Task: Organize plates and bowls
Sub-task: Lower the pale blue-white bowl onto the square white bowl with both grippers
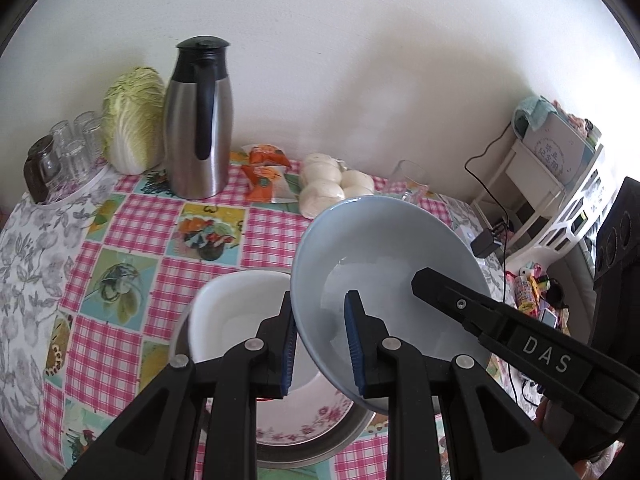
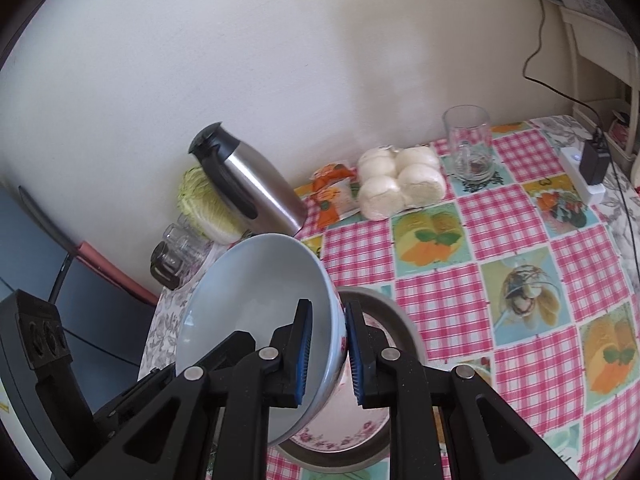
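Two grippers hold one pale blue bowl (image 1: pixel 384 264) between them, tilted and lifted clear of the table (image 1: pixel 132 240). Your left gripper (image 1: pixel 322 344) pinches the bowl's rim on the side nearest the stack, one blue pad inside the bowl and one outside. Your right gripper (image 2: pixel 328 354) clamps the opposite rim the same way, and its black finger also shows reaching into the bowl in the left wrist view. Both sets of jaws stand narrow, closed on the rim.

Just below the blue bowl sits the stack you are building: a white bowl (image 1: pixel 236 304) rests on a plate with pink flowers (image 1: pixel 308 424), and that plate lies in a wider metal dish (image 2: pixel 384 312). The blue bowl hangs partly over this stack, not touching it as far as you can tell.

Beyond the stack, against the wall, stand a steel thermos jug (image 1: pixel 198 120), a cabbage (image 1: pixel 134 120) beside it, a cluster of small glasses (image 1: pixel 74 148) farther out, an orange snack packet (image 1: pixel 266 172), a bag of white buns (image 1: pixel 332 184) and a glass mug (image 2: pixel 468 144).

Judging by this, the sorting is well along: three pieces are already nested, and the blue bowl seems to be the only loose piece. What remains is to level it and lower it into the white bowl, then release both grips.
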A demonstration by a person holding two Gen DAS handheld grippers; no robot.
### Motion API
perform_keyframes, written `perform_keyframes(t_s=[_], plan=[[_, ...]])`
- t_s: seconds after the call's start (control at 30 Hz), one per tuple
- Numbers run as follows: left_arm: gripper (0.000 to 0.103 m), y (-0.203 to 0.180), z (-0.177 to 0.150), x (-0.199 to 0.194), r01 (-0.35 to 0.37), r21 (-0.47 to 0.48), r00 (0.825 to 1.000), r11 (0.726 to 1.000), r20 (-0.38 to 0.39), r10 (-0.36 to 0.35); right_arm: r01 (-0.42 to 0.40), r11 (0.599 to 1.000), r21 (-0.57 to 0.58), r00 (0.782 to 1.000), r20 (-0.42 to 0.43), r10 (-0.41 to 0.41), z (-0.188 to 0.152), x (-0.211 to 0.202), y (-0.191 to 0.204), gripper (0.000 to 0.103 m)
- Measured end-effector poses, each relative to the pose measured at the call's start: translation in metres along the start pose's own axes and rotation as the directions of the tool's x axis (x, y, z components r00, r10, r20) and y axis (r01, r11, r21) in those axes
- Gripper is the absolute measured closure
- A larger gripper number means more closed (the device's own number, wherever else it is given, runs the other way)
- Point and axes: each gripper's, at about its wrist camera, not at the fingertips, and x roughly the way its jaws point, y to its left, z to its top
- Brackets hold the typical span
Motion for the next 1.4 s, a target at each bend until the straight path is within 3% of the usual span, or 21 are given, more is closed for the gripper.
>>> perform_keyframes(t_s=[0.6, 0.8, 1.4], plan=[[0.079, 0.072, 0.001, -0.008, -0.054, -0.105, 0.998, 0.993, -0.022, 0.052, 0.004, 0.995, -0.099, 0.996, -0.094, -0.013, -0.024, 0.055, 0.059, 0.083], [0.079, 0.074, -0.001, 0.003, -0.042, -0.108, 0.998, 0.993, -0.052, 0.037, 0.034, 0.994, -0.102, 0.994, -0.099, -0.044, -0.024, 0.062, 0.055, 0.083], [0.079, 0.071, -0.01, 0.044, -0.109, -0.086, 0.982, 0.99, -0.166, 0.094, 0.129, 0.982, -0.138, 0.97, -0.188, -0.154, -0.032, 0.094, 0.04, 0.082]])
